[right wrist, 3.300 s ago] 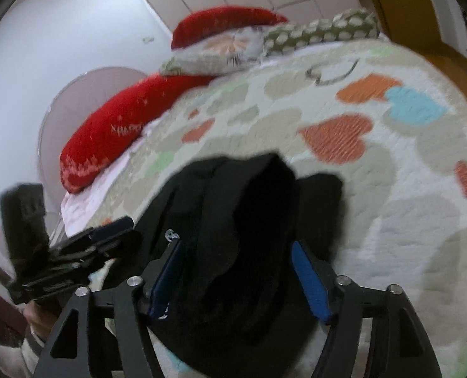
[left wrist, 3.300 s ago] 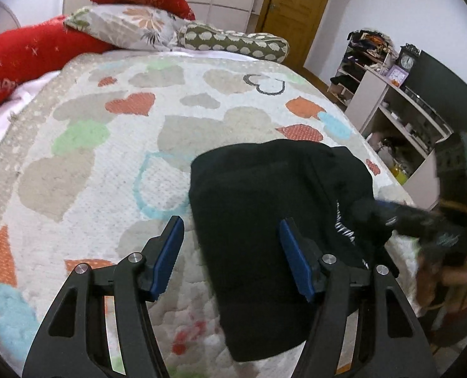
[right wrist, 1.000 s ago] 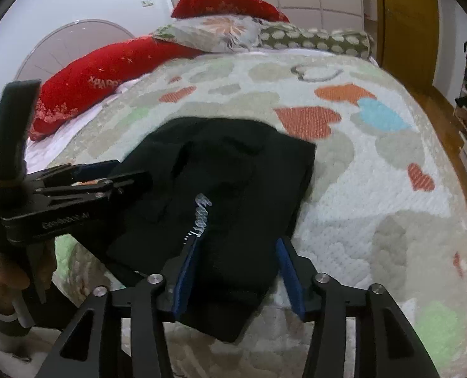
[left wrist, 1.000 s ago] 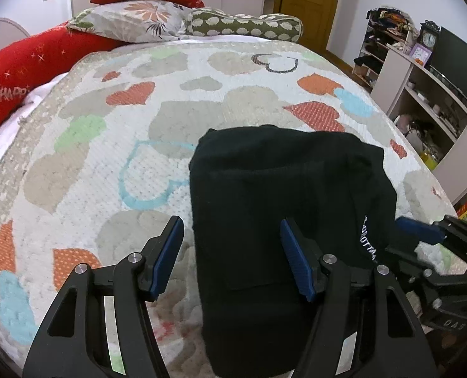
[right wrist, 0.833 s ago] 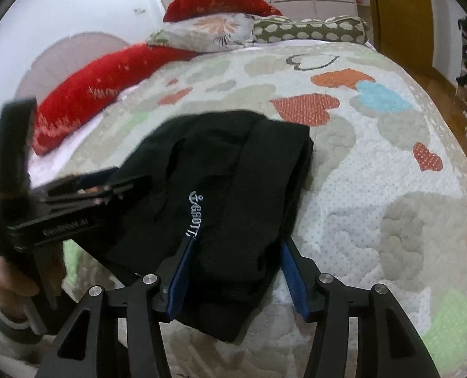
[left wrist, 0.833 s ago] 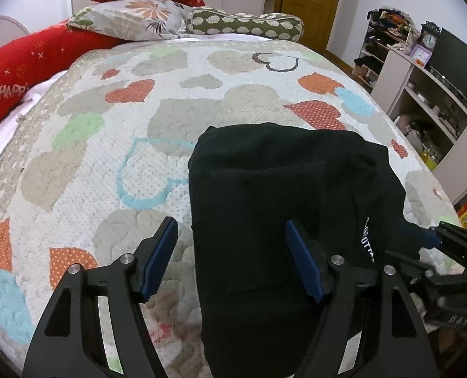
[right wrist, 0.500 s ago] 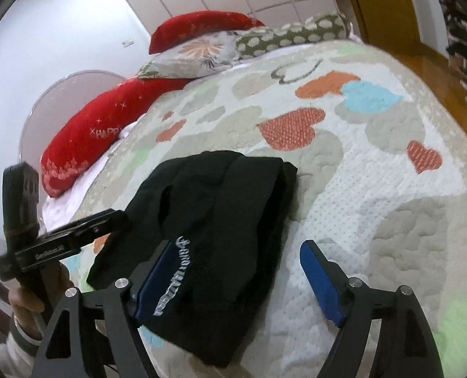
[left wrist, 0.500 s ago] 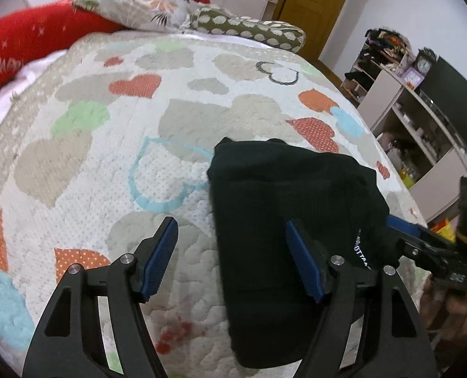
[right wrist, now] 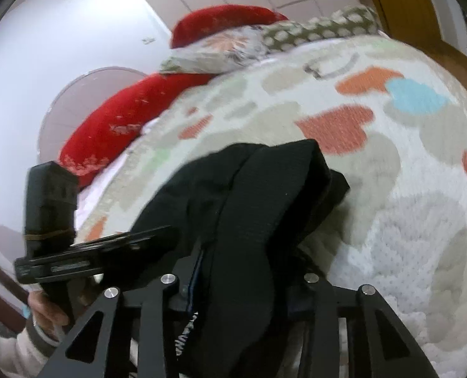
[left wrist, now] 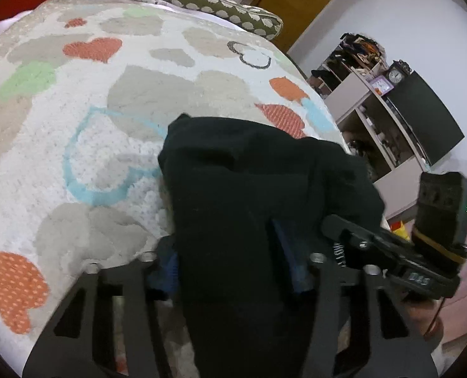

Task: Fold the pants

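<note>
Both grippers have closed in on the near edge of the pants since half a second ago, when their jaws stood wide over the folded bundle. Now the left gripper (left wrist: 230, 261) has the black pants (left wrist: 249, 189) bunched between its blue pads, jaws closing with cloth filling the gap. The right gripper (right wrist: 243, 286) is the same: jaws closing, a thick hump of the pants (right wrist: 265, 204) rising between them and hiding most of both pads.

From each tool's own view the bundle lies straight ahead and underneath, spreading forward over the heart-patterned quilt (left wrist: 76, 126). The other tool sits just beside: the right gripper (left wrist: 375, 249) shows at the left one's right, the left gripper (right wrist: 101, 252) and its hand (right wrist: 44, 312) at the right one's left.

The step looks like taking hold of the near edge for one more fold. Done well, both pinches should catch all layers, not only the top one, and sit evenly so the edge lifts level. Carrying it forward low over the bundle should keep the lower layers from dragging or the fold from skewing.
</note>
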Available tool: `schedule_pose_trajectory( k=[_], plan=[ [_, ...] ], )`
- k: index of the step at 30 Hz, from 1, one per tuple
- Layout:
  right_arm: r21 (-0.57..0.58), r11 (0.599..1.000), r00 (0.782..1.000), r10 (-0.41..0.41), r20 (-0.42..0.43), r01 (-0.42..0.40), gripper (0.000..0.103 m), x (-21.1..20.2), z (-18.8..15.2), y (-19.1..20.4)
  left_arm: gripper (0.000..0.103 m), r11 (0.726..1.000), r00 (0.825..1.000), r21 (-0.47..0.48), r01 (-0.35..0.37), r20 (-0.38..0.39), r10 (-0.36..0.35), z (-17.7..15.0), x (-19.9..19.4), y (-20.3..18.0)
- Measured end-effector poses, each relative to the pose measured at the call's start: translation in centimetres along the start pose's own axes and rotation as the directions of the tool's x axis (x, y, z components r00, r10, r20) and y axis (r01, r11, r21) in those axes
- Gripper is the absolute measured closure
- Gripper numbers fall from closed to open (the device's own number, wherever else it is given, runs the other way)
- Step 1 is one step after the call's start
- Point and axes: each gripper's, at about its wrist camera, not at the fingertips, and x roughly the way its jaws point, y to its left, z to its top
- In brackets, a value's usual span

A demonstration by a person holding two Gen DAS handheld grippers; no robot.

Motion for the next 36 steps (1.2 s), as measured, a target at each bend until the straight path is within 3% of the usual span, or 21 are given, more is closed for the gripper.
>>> schedule_pose_trajectory(
  k=[5, 8, 12, 14, 16, 17, 18, 19, 22, 25, 28, 32, 36],
  plan=[
    [-0.045, 0.997, 0.998, 0.068, 0.018, -0.067, 0.067, -0.2, 2.6, 3.0, 0.067, 0.997, 0.997, 0.061, -0.048, 0.071, 0.044, 2.0, -3.8, -0.3],
    [-0.062, 0.993, 0.995, 0.098, 0.024, -0.096, 0.067, 1.2, 4.5, 4.5, 0.067, 0.996, 0.991, 0.053, -0.078, 0.115, 0.072, 4.0, -5.9, 1.1],
    [-0.05, 0.991, 0.992, 0.128, -0.004, -0.128, 0.067, 5.2, 6.8, 5.9, 0.067, 0.986, 0.978, 0.012, -0.169, 0.13, 0.166, 6.1, -6.4, 4.4],
    [-0.038, 0.994, 0.994, 0.098, -0.043, -0.099, 0.067, 7.9, 7.2, 6.1, 0.067, 0.978, 0.974, -0.031, -0.207, 0.092, 0.209, 6.5, -5.0, 6.8],
    [-0.026, 0.999, 0.994, 0.017, -0.103, -0.02, 0.063, 11.0, 7.0, 5.8, 0.064, 0.968, 0.97, -0.07, -0.24, 0.028, 0.242, 6.4, -2.9, 9.1],
    [-0.023, 1.0, 0.993, -0.015, -0.12, 0.013, 0.062, 11.9, 6.9, 5.4, 0.058, 0.965, 0.969, -0.1, -0.242, 0.013, 0.245, 6.2, -2.1, 10.2],
    [-0.016, 1.0, 0.992, -0.027, -0.122, 0.025, 0.058, 12.4, 6.7, 4.9, 0.046, 0.964, 0.971, -0.127, -0.233, 0.026, 0.238, 6.0, -1.9, 10.8],
    [0.007, 1.0, 0.993, -0.007, -0.119, 0.008, 0.056, 12.3, 6.6, 4.3, 0.041, 0.963, 0.971, -0.145, -0.227, 0.036, 0.235, 5.8, -2.1, 11.2],
    [-0.003, 1.0, 0.996, -0.019, -0.09, 0.018, 0.055, 10.3, 7.0, 4.0, 0.041, 0.959, 0.965, -0.142, -0.246, 0.053, 0.255, 5.7, -3.0, 11.1],
    [-0.102, 0.992, 0.997, -0.07, -0.011, 0.068, 0.055, 7.8, 7.7, 5.7, 0.041, 0.941, 0.941, -0.12, -0.317, 0.084, 0.328, 5.6, -3.8, 10.2],
    [-0.182, 0.982, 0.998, -0.052, 0.034, 0.057, 0.055, 6.9, 8.6, 7.8, 0.041, 0.929, 0.922, -0.099, -0.357, 0.124, 0.368, 5.1, -4.7, 9.1],
    [-0.249, 0.968, 1.0, -0.019, 0.014, 0.022, 0.057, 9.2, 9.9, 9.6, 0.041, 0.924, 0.915, -0.094, -0.37, 0.135, 0.38, 4.4, -4.5, 8.3],
    [-0.244, 0.966, 0.995, -0.096, -0.032, 0.085, 0.062, 11.0, 10.0, 9.4, 0.041, 0.918, 0.912, -0.084, -0.387, 0.114, 0.395, 3.8, -3.0, 8.3]
  ],
)
